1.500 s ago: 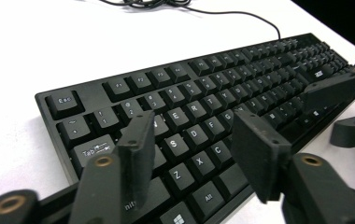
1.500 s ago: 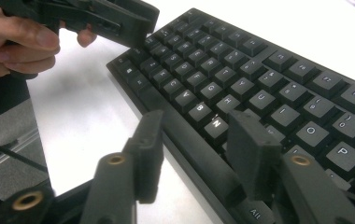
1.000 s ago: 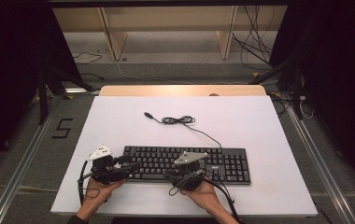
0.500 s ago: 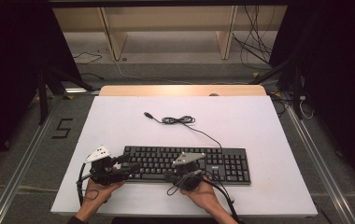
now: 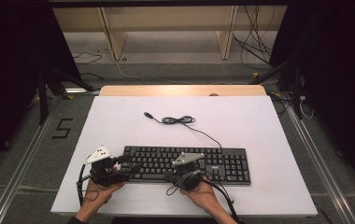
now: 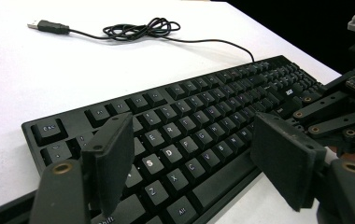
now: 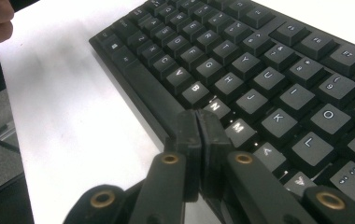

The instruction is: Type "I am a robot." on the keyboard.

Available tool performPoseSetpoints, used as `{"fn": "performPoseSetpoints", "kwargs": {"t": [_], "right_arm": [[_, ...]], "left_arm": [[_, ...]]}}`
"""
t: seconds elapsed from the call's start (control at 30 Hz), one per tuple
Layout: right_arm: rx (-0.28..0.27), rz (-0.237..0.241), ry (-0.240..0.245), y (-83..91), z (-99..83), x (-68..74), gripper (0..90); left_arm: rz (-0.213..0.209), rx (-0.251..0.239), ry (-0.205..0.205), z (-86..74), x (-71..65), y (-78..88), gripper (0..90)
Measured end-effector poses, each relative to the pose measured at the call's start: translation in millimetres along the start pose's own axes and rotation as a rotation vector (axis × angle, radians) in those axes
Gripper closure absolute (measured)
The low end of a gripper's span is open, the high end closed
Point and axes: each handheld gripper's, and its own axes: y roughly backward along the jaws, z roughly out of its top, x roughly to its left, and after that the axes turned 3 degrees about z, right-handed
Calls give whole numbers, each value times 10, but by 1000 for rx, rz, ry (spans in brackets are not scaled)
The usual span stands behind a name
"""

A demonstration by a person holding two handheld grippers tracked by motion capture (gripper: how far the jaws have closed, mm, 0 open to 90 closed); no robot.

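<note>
White table (image 5: 259, 126) spans a dim room with cables on the floor behind. On it, toward six o'clock, lies a black keyboard (image 5: 222, 161), its loose cord (image 5: 178, 120) coiled at twelve o'clock. Left gripper (image 6: 192, 158) hovers over the keyboard's left end, jaws spread and just been opening, nothing between them. Right gripper (image 7: 198, 140) has jaws pressed together, likely forming one tip to tap keys near the space bar.

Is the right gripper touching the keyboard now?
Cannot tell. In the right gripper view the shut right gripper sits over the keyboard's front edge near N, but neither contact nor gap shows plainly.
</note>
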Motion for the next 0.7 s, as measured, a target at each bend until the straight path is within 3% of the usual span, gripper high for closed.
{"fn": "performPoseSetpoints", "kwargs": {"t": [0.33,0.53,0.7], "right_arm": [[14,-32,16,-29,-15,19,900],[11,-25,4,-22,-16,17,900],[-16,6,-13,24,-1,20,827]], "left_arm": [[2,0,1,0,0,-1,297],[6,0,2,1,7,-4,297],[8,-1,3,2,7,-8,297]]}}
